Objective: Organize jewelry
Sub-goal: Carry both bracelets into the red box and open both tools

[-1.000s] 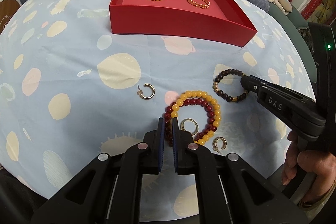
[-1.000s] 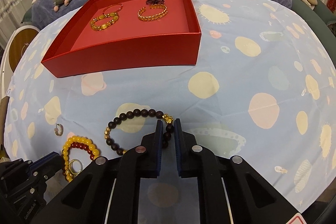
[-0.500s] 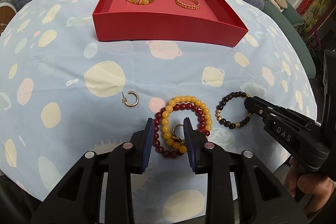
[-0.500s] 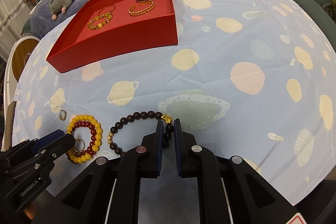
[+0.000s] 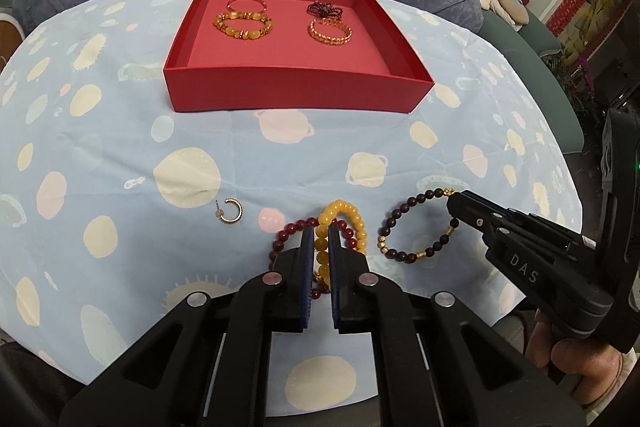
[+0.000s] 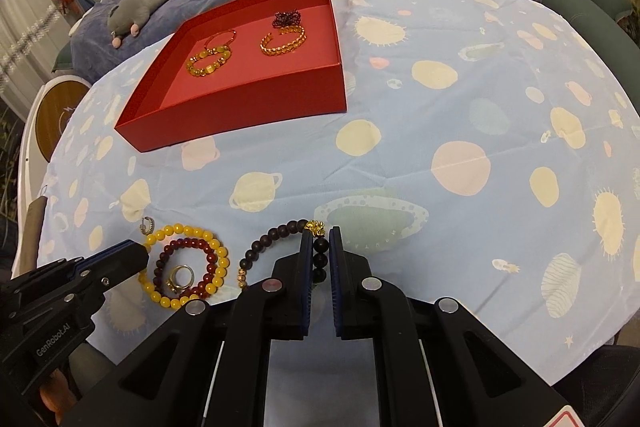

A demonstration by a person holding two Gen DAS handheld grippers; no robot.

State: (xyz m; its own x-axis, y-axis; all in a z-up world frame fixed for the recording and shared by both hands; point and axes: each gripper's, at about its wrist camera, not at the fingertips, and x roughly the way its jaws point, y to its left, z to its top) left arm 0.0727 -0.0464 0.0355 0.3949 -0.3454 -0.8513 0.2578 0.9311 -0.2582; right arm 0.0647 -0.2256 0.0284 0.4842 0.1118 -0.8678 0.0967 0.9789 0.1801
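We see the left gripper (image 5: 319, 231) clenched on the yellow bracelet (image 5: 347, 223), its blue pads pinching a few beads low over the tablecloth (image 5: 120, 155). The dark red bracelet (image 5: 294, 229) lies tangled with the yellow one, touching it, and shows on both sides of the jaws. In the right wrist view the yellow bracelet (image 6: 188, 265) rings the dark red bracelet (image 6: 188, 263), and a gold ring (image 6: 182, 277) sits inside both.

The right gripper (image 6: 319, 241) is clenched on the dark bracelet (image 6: 276, 239), gripping the beads just below its gold charm (image 6: 315, 227). From the left wrist camera that dark bracelet (image 5: 412, 227) lies at 3 o'clock from the yellow one, near it but apart, with the right gripper (image 5: 454, 201) closed on its far right edge.

A small gold hoop earring (image 5: 232, 211) rests alone on the cloth at 9 o'clock from the bead pile, well apart from it.

The red box (image 5: 296, 95) stands at 12 o'clock, well apart from both grippers. Four bracelets lie inside: an amber bracelet (image 5: 242, 23) and a thin red bangle (image 5: 246, 3) on the left, a gold chain bracelet (image 5: 330, 31) and a dark purple bracelet (image 5: 325, 9) on the right.
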